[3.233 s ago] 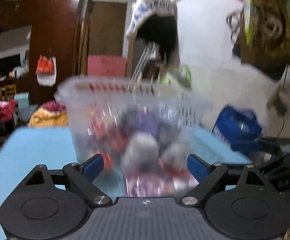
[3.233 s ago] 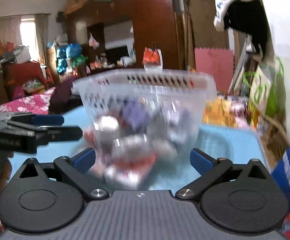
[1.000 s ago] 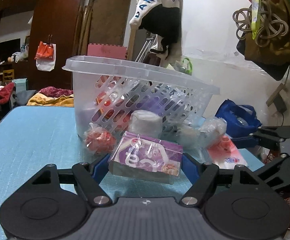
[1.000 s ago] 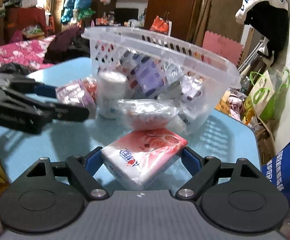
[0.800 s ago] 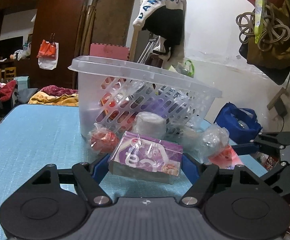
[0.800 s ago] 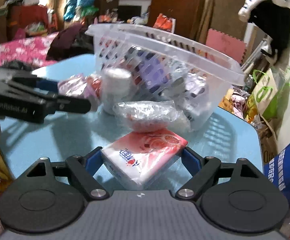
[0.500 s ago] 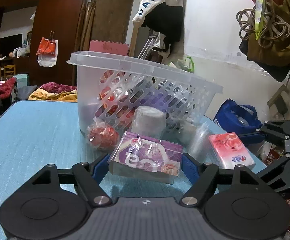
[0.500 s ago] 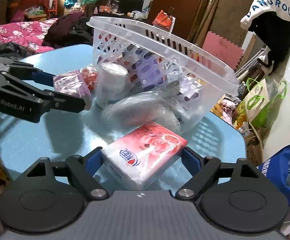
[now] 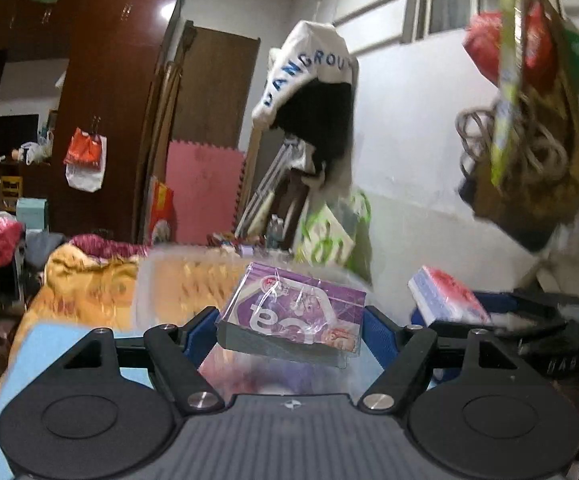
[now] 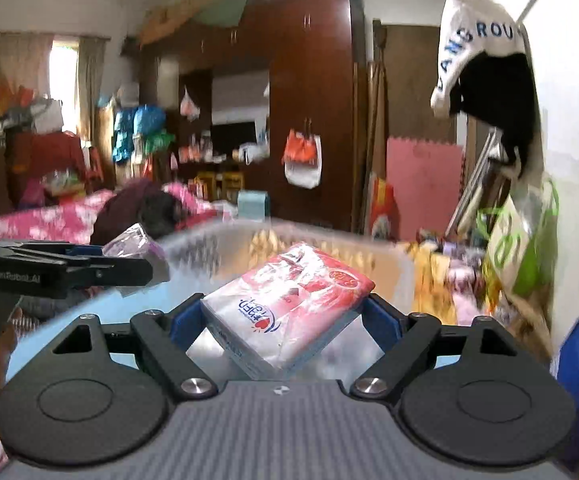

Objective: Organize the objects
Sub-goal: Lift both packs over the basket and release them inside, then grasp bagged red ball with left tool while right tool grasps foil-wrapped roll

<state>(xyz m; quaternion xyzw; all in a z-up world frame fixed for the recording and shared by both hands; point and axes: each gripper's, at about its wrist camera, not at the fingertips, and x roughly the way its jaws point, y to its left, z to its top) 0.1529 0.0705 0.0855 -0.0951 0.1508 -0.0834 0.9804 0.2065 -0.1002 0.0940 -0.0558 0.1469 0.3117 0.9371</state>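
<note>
Dim indoor, motion blur, fisheye.

**Camera setup, both wrist views**

I read the left wrist view as looking forward along its fingers, close over the clear basket, toward the white wall. The right wrist view sits beside it, angled toward the wardrobe. Both share the basket, the hanging white garment and the pink mat.
</note>
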